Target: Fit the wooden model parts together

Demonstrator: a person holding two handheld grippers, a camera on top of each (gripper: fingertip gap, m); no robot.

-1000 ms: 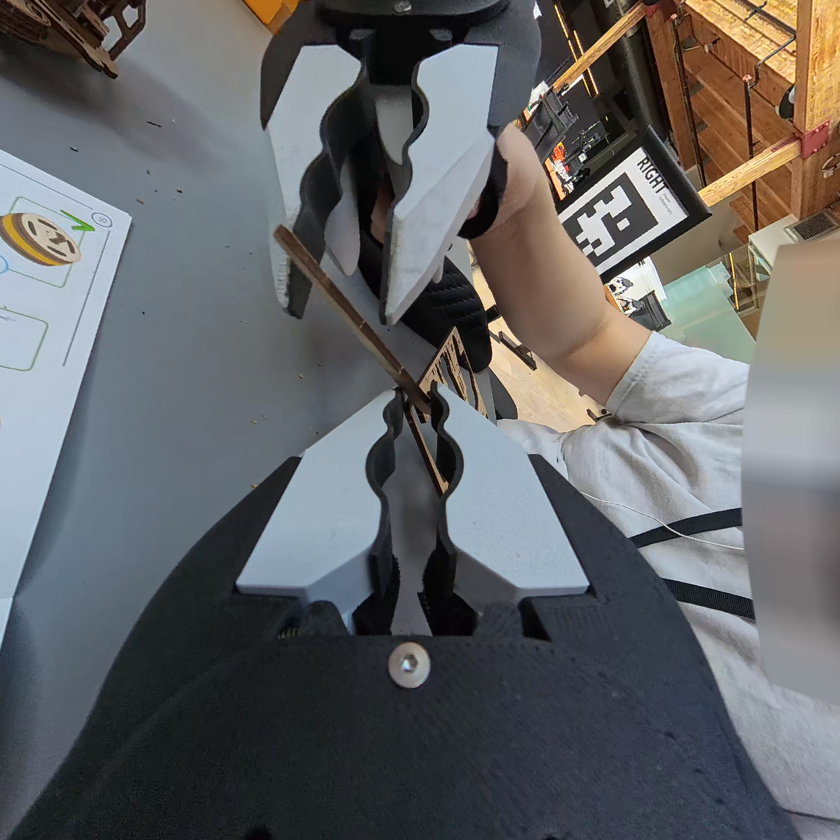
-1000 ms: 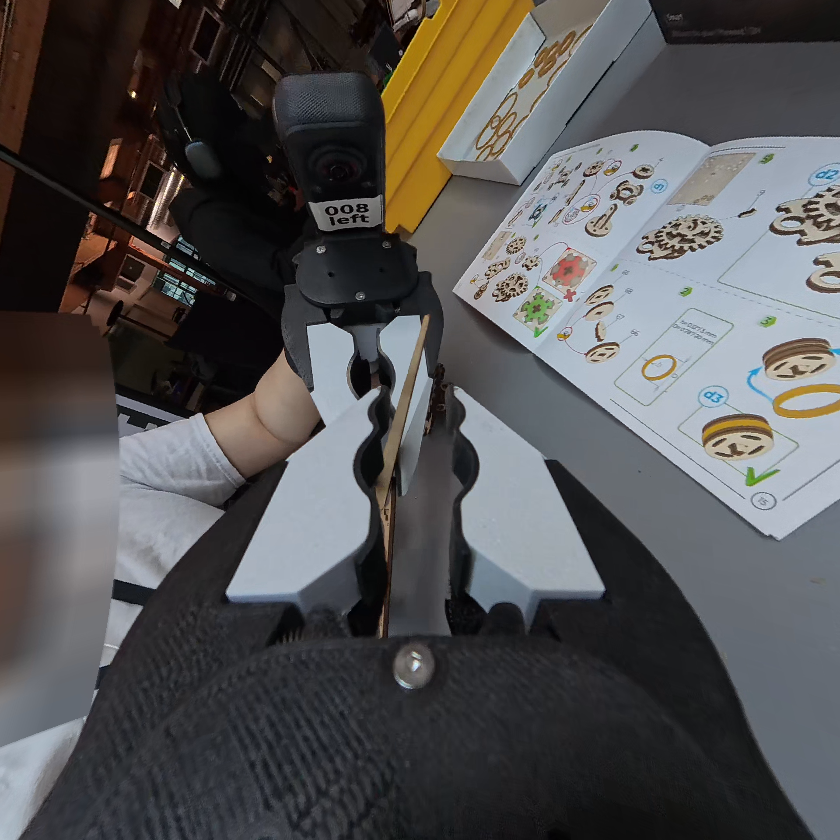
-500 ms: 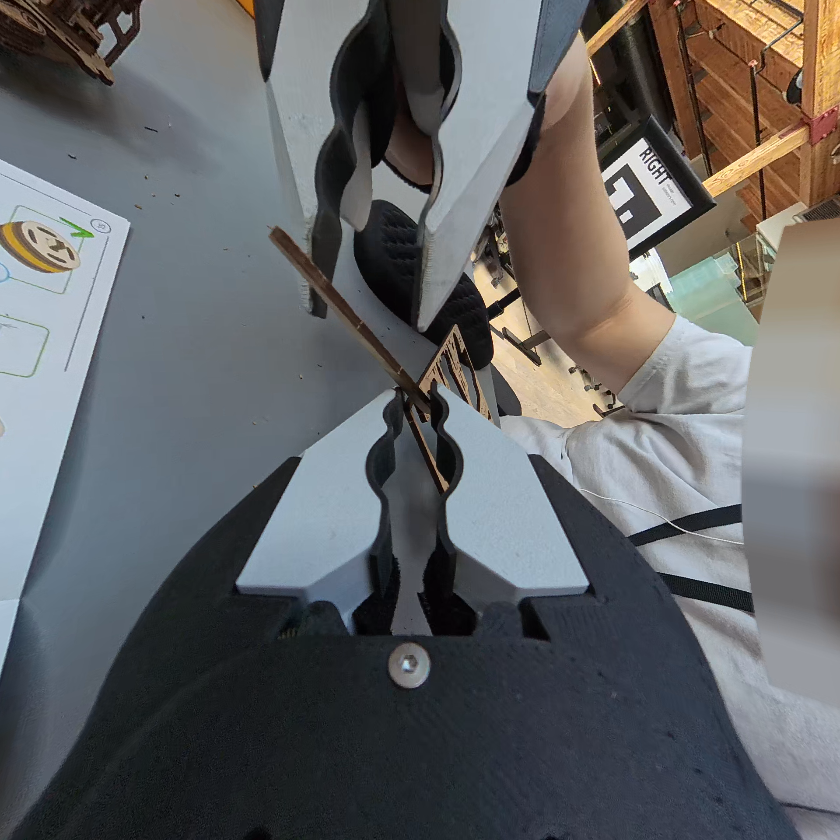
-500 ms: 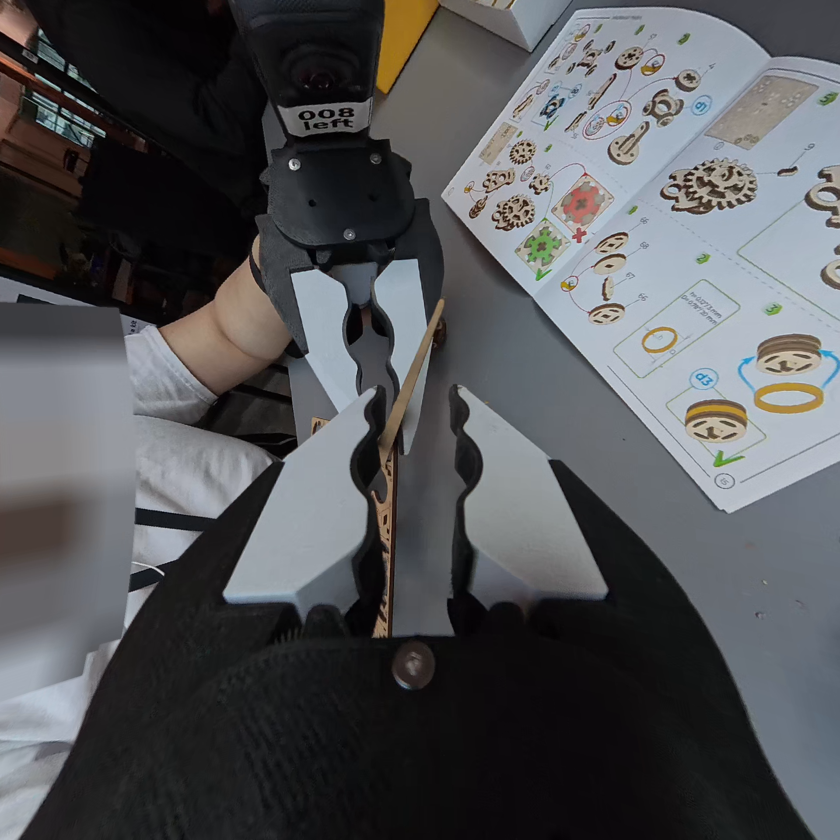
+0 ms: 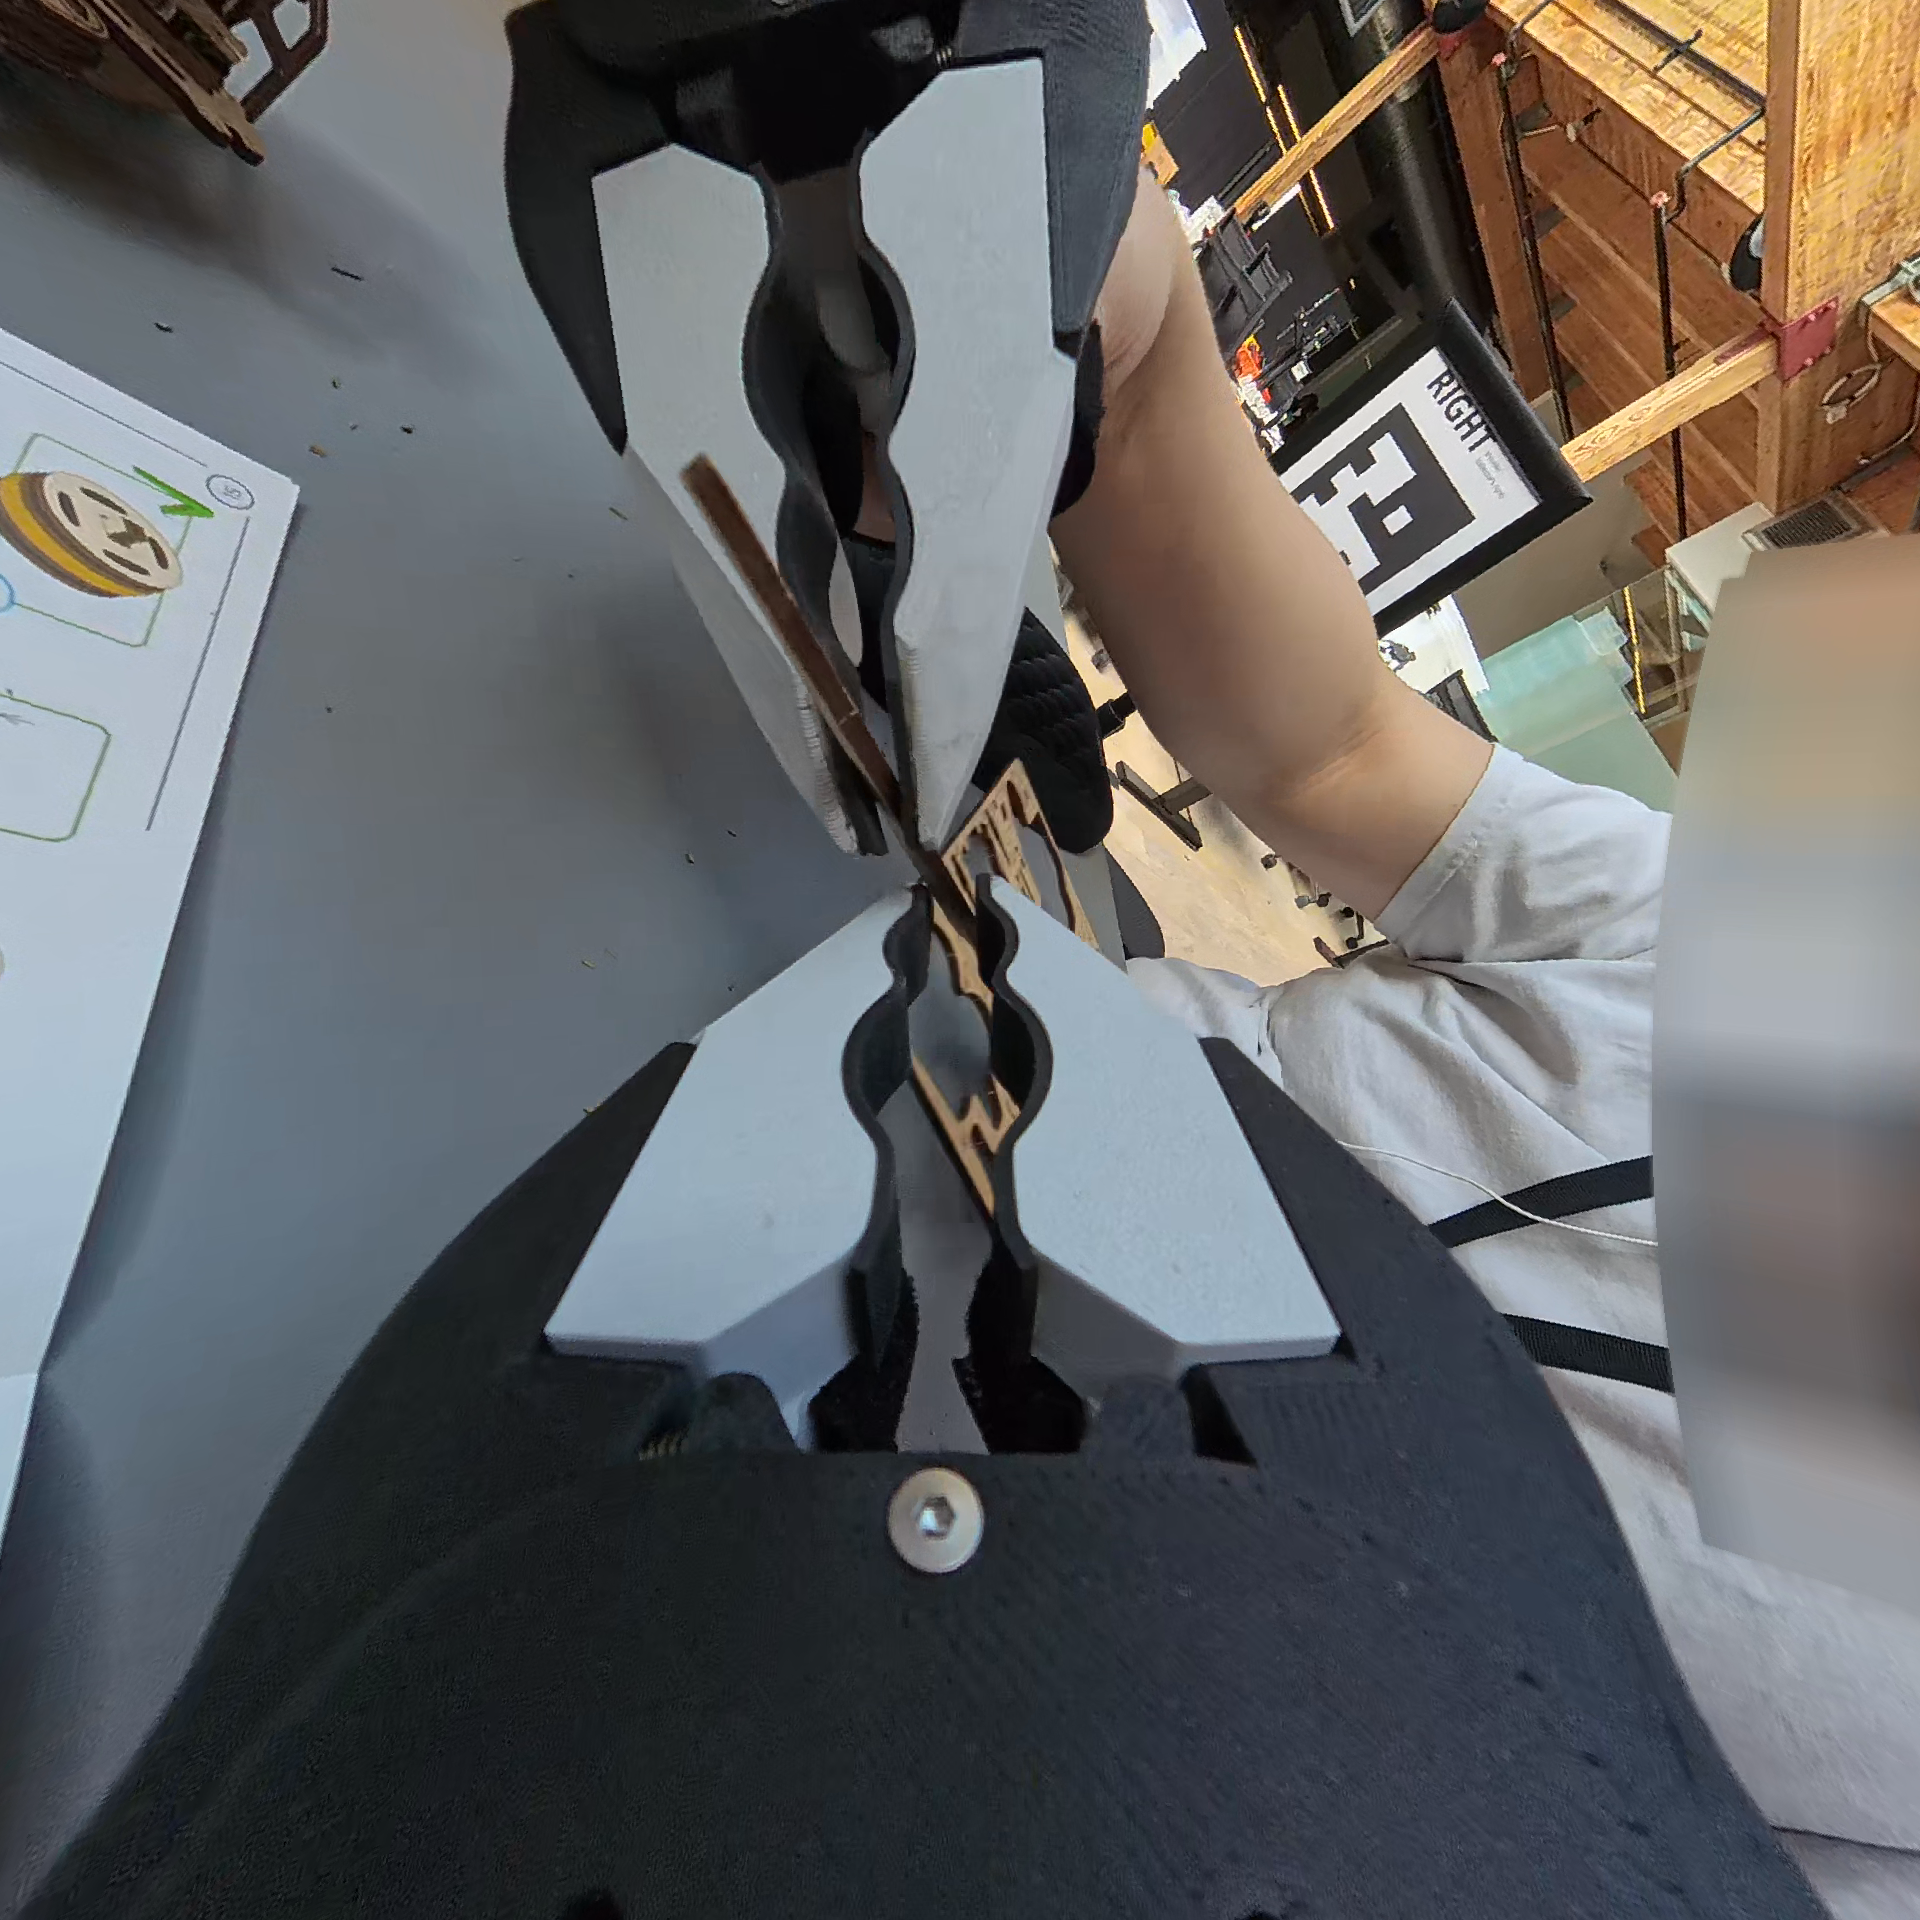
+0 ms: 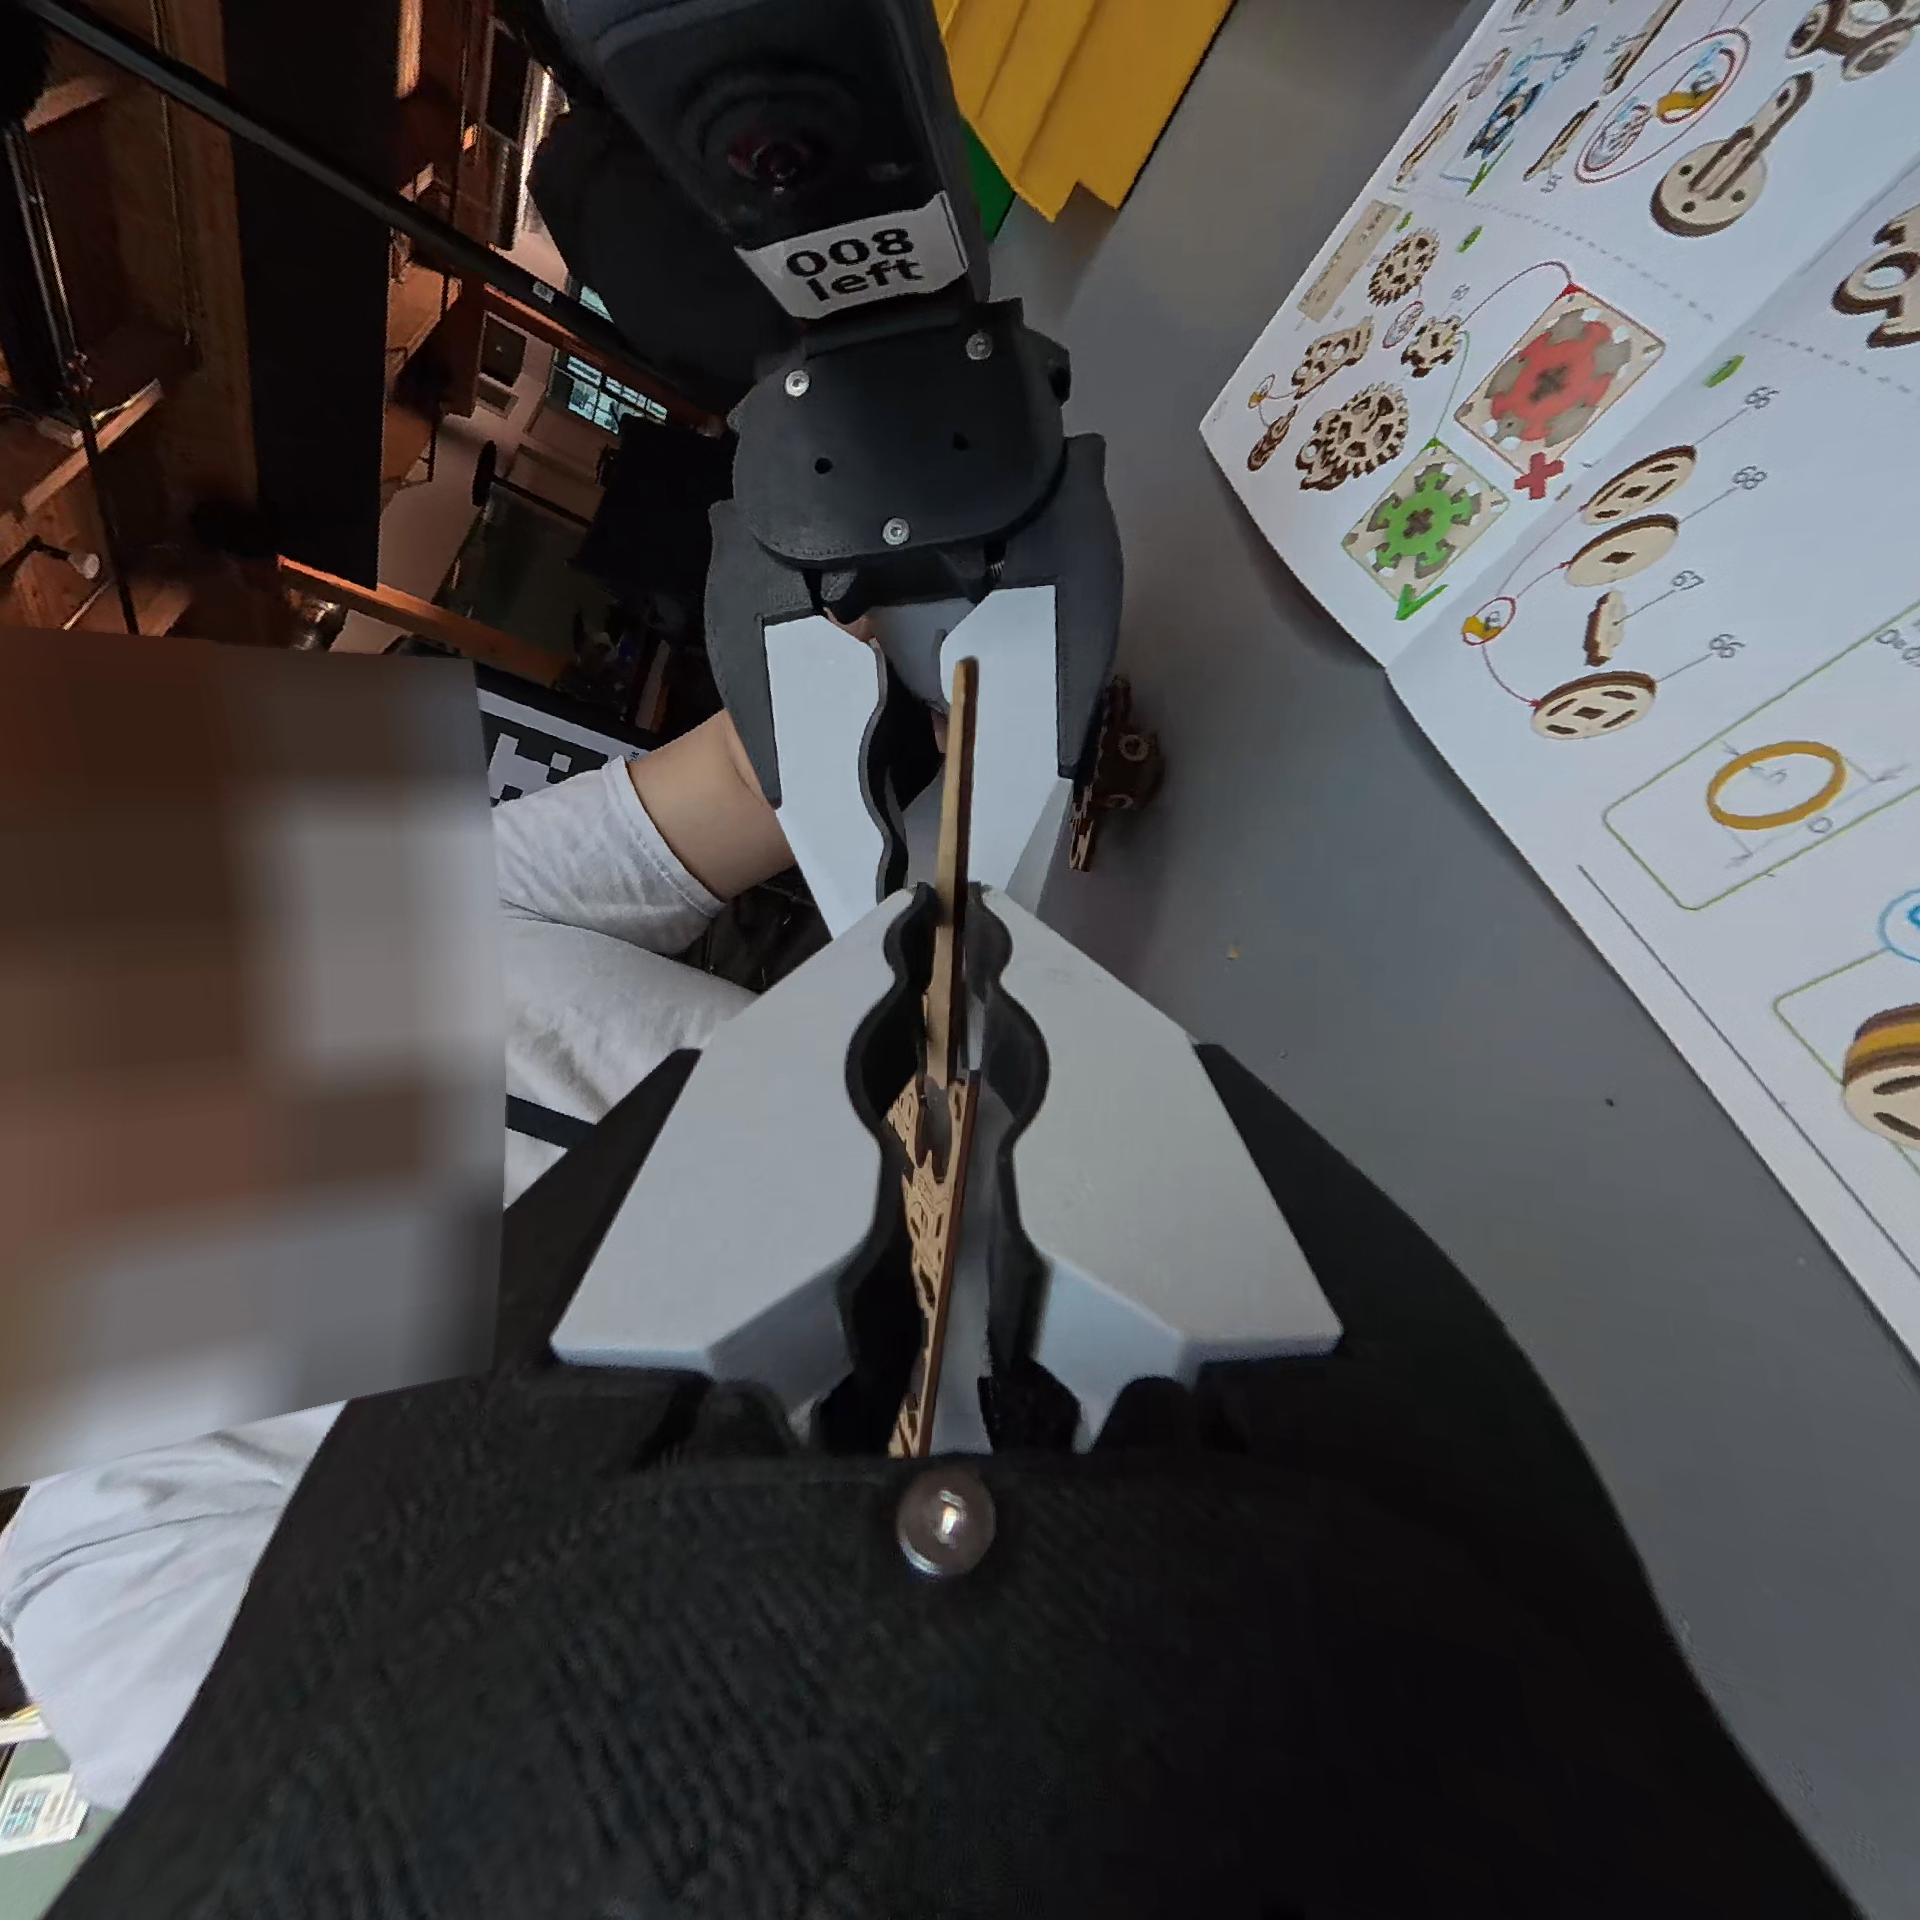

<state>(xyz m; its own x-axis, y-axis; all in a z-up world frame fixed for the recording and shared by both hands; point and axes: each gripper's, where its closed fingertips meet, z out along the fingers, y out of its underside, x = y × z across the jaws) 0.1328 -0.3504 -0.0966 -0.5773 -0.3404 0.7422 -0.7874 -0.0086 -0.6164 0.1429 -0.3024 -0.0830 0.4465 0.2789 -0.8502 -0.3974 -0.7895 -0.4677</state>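
Note:
My left gripper (image 5: 951,896) is shut on a flat laser-cut wooden part (image 5: 966,1049) with fretwork holes. A thin wooden strip (image 5: 769,613) runs from its tips up and left. My right gripper (image 5: 896,831) faces it tip to tip, with its jaws shut on that strip. In the right wrist view my right gripper (image 6: 951,899) grips the wooden part (image 6: 925,1205) almost edge-on. The strip (image 6: 954,748) reaches on toward the left gripper (image 6: 940,842). Both are held above the grey table (image 5: 416,831).
An open instruction booklet (image 6: 1610,520) lies on the table to the right; its corner also shows in the left wrist view (image 5: 94,675). A small loose wooden part (image 6: 1117,769) lies beside the left gripper. A part-built wooden model (image 5: 156,62) stands at the far corner. A person's arm (image 5: 1226,582) is close by. Across from one pair of fingers to the other is roughly 4 cm.
My right gripper was open around the strip; it has moved in toward the left gripper and shut on the strip. My left gripper has kept its hold on the wooden part.

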